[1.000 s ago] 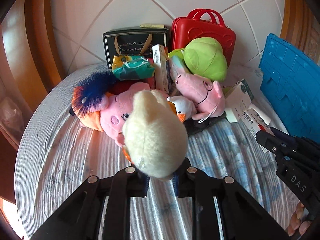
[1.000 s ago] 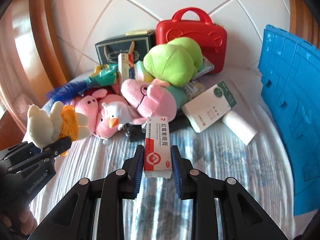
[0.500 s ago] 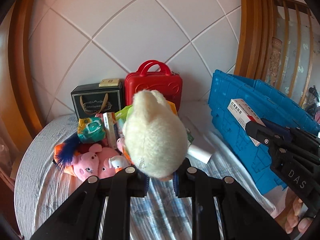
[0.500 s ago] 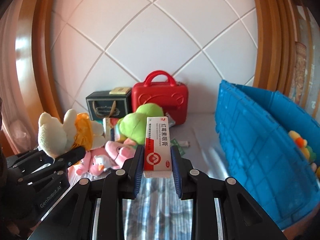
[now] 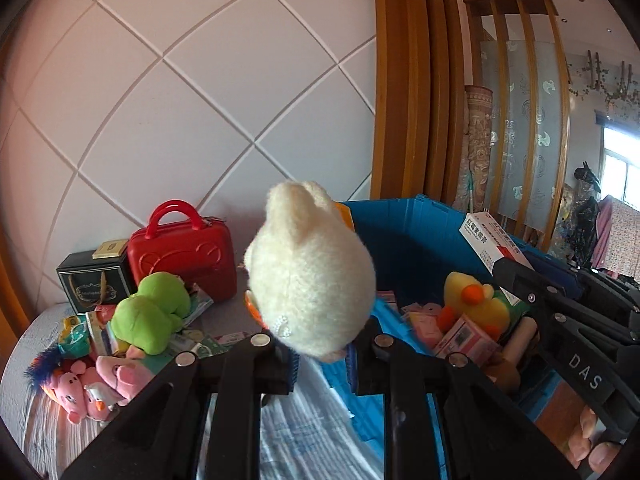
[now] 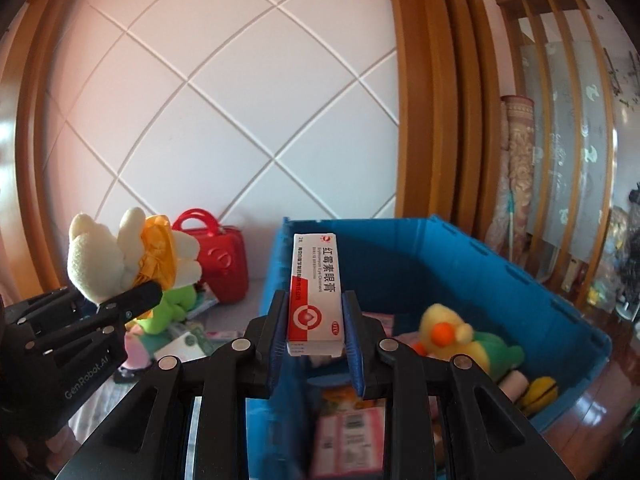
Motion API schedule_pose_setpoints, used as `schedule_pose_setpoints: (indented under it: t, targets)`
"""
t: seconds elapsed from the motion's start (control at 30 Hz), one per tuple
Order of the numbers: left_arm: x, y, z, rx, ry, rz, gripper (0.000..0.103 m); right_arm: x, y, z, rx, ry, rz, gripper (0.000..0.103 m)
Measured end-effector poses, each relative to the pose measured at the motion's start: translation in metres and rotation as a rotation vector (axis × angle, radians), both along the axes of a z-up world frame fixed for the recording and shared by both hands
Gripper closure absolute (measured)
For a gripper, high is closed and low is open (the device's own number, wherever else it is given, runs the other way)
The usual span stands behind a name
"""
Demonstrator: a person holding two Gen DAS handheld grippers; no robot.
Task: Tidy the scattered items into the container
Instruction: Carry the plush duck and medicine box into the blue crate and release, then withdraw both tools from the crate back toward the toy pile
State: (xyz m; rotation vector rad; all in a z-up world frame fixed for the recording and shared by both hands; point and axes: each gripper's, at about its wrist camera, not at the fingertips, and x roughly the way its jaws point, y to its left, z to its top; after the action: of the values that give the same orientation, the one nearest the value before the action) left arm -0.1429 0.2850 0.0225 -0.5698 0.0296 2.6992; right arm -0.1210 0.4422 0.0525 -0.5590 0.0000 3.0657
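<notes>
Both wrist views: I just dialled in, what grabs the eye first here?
The cream plush toy clamped in the left gripper fills the middle of the left wrist view, just beside the blue crate. The right gripper holds a red-and-white ointment box upright above that crate, where a yellow plush duck already lies. Back on the table to the left, a green plush tops a heap of toys before a red case.

"DAS" — right gripper (image 5: 516, 276); "GenRobot.AI" — left gripper (image 6: 140, 294)

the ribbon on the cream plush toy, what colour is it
Orange ribbon on the cream plush toy; clearest in the right wrist view.
</notes>
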Motion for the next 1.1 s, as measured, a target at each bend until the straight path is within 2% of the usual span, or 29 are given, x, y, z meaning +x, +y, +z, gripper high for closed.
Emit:
schedule_pose_setpoints:
  t: [0.1, 0.23, 0.33, 0.47, 0.53, 0.6, 0.67, 0.87, 0.97, 1.0, 1.07, 1.1]
  targets:
    - [-0.004, 0.066, -0.001, -0.025, -0.03, -0.017, 0.086, -0.004, 0.066, -0.005, 0.017, -0.017, -0.04, 0.077]
    - [-0.012, 0.133, -0.017, -0.089, -0.123, -0.037, 0.086, -0.023, 0.134, -0.028, 0.011, -0.103, -0.07, 0.077]
    - [-0.017, 0.16, -0.035, -0.137, -0.196, -0.027, 0.085, -0.029, 0.164, -0.046, -0.009, -0.145, -0.059, 0.077]
    - [-0.015, 0.174, -0.049, -0.175, -0.251, -0.01, 0.082, -0.033, 0.185, -0.065, -0.049, -0.175, -0.042, 0.077]
    - [-0.012, 0.175, -0.049, -0.184, -0.252, 0.0, 0.073, -0.035, 0.189, -0.069, -0.059, -0.183, -0.032, 0.077]
    - [-0.009, 0.175, -0.047, -0.175, -0.249, 0.013, 0.044, -0.037, 0.192, -0.072, -0.062, -0.186, -0.021, 0.077]
    - [-0.005, 0.174, -0.044, -0.159, -0.228, 0.022, 0.031, -0.04, 0.195, -0.072, -0.062, -0.187, -0.019, 0.077]
    - [-0.004, 0.173, -0.044, -0.161, -0.219, 0.045, 0.029, -0.043, 0.199, -0.075, -0.073, -0.194, -0.026, 0.075]
    - [-0.003, 0.172, -0.043, -0.157, -0.218, 0.052, 0.029, -0.043, 0.204, -0.075, -0.078, -0.19, -0.028, 0.053]
    - [-0.002, 0.172, -0.042, -0.155, -0.216, 0.055, 0.029, -0.043, 0.205, -0.075, -0.083, -0.189, -0.027, 0.043]
    - [0.0, 0.169, -0.038, -0.142, -0.207, 0.073, 0.029, -0.044, 0.206, -0.073, -0.083, -0.183, -0.025, 0.032]
    - [0.001, 0.166, -0.035, -0.135, -0.198, 0.092, 0.029, -0.043, 0.207, -0.072, -0.084, -0.178, -0.024, 0.021]
